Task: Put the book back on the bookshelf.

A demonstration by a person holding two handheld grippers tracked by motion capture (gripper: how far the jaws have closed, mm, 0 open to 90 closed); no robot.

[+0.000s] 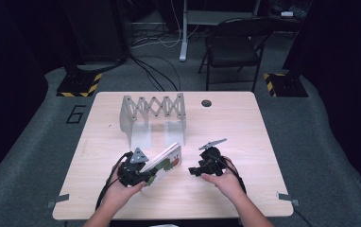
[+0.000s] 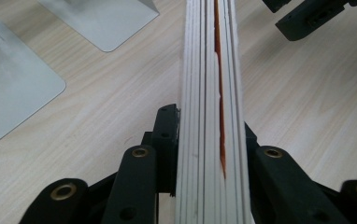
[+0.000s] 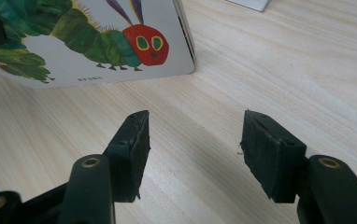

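A white board book (image 1: pixel 168 161) with a green caterpillar on its cover is held up on edge near the table's front. My left gripper (image 1: pixel 149 177) is shut on it. In the left gripper view the black pads press both sides of the stacked page edges of the book (image 2: pixel 209 84) at my left gripper (image 2: pixel 209 128). My right gripper (image 1: pixel 193 171) rests to the right of the book, jaws pointing at it. In the right gripper view my right gripper (image 3: pixel 195 135) is open with bare table between the pads, a short way from the book cover (image 3: pixel 88 37).
A grey metal expanding rack (image 1: pixel 154 113) stands behind the book, and its flat base plates (image 2: pixel 13 84) lie close on the left. A cable hole (image 1: pixel 206 103) sits near the table's far edge. A folding chair (image 1: pixel 235 47) stands beyond the table.
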